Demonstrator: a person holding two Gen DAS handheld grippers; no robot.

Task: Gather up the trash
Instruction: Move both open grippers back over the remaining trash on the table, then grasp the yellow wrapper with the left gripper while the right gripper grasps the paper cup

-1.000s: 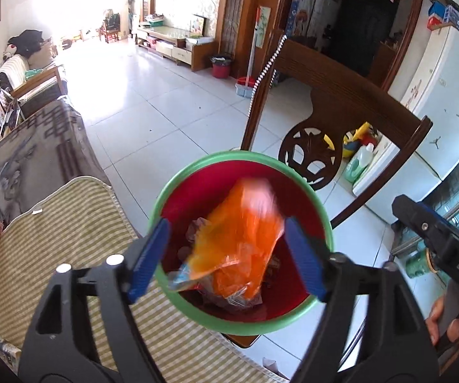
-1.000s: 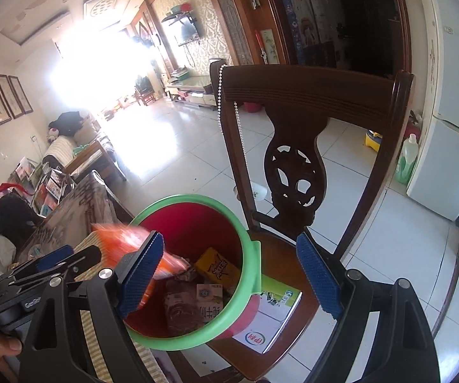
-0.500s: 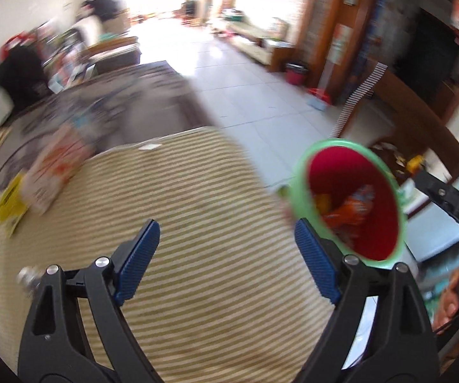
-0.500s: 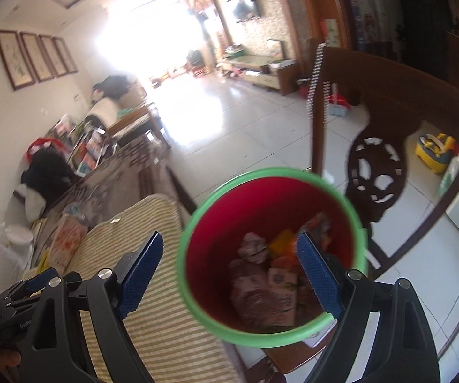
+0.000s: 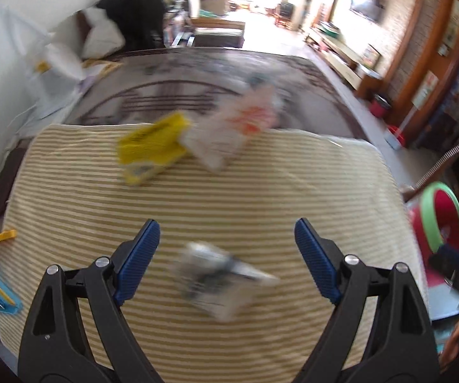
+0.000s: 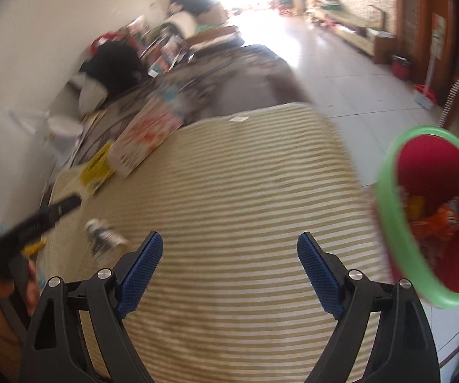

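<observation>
Both claws gape wide and empty over the striped cloth (image 5: 229, 198). The left claw (image 5: 226, 242) hangs above a crumpled wrapper (image 5: 220, 274); the right claw (image 6: 229, 255) has the bin (image 6: 389, 210) to its right.

1. The striped cloth (image 6: 245, 198) lies broad and bare through its middle and near part; a gripper could pass freely there.
2. A crumpled silver wrapper (image 5: 216, 274) lies on the cloth, the only thing on its near part.
3. At the far edge a yellow packet (image 5: 153, 150) and a white-and-orange bag (image 5: 232, 127) lie close together, perhaps touching; blur hides it.
4. The red bin with green rim (image 6: 433, 214) stands off the cloth's right side, mouth open, litter at the bottom.
5. Clutter crowds the left wall.
</observation>
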